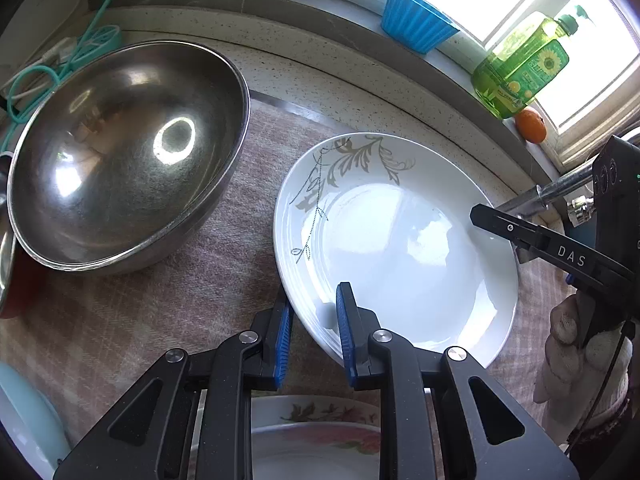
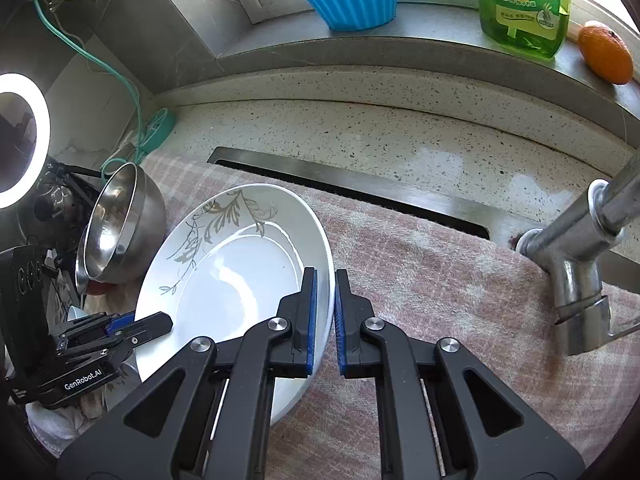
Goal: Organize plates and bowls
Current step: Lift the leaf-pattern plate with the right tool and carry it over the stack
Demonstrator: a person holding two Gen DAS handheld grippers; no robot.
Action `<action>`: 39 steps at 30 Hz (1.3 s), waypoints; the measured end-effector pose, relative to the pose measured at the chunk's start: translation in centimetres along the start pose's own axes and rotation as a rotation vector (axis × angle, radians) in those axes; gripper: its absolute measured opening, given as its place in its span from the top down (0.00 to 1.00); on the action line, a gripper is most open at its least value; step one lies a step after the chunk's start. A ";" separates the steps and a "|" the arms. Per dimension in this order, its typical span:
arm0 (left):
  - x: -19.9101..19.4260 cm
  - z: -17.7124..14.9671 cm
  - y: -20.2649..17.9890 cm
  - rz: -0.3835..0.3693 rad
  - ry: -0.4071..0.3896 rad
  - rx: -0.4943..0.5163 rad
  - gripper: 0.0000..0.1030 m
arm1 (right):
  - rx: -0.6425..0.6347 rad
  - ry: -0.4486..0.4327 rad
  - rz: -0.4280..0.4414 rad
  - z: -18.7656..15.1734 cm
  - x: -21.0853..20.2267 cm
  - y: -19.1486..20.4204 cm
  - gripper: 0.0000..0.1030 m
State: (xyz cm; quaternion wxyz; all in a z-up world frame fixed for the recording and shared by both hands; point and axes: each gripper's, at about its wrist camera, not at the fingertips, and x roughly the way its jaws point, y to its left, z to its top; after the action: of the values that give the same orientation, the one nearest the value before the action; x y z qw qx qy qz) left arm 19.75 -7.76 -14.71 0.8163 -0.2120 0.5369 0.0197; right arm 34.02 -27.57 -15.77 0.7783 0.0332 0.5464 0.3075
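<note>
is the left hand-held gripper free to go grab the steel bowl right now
Probably not yet: the left hand-held gripper straddles the rim of the white plate, which the right hand-held gripper also straddles. The steel bowl sits unobstructed beside it.

Home kitchen. I note a speckled stone counter [image 2: 360, 128] under a sunlit window, faucet [image 2: 580, 248] at right, dish soap [image 2: 520, 4] and orange [image 2: 606, 52] on the sill, steel bowl [image 1: 120, 152] left on a cloth [image 2: 440, 280].

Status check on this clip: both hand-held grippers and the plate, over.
Left hand-held gripper straddles white plate rim, not closed. Right hand-held gripper shut on opposite rim. Steel bowl close alongside.
</note>
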 end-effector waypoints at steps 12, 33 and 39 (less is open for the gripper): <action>-4.6 -1.4 -0.2 -0.053 -0.045 0.052 0.81 | 0.021 -0.062 0.017 -3.7 -5.5 1.7 0.92; -9.4 -7.1 4.8 -0.054 -0.015 0.110 0.81 | 0.033 -0.054 0.022 -14.6 -7.6 9.4 0.92; -9.7 -8.3 6.3 -0.040 -0.005 0.106 0.81 | 0.037 -0.011 0.027 -17.1 -6.5 10.8 0.91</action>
State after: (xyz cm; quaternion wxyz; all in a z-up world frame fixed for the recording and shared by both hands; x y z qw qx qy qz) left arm 6.84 -3.17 -10.92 0.8281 -0.1794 0.5306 -0.0244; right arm 12.93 -27.08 -13.06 0.7763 0.0565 0.5473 0.3077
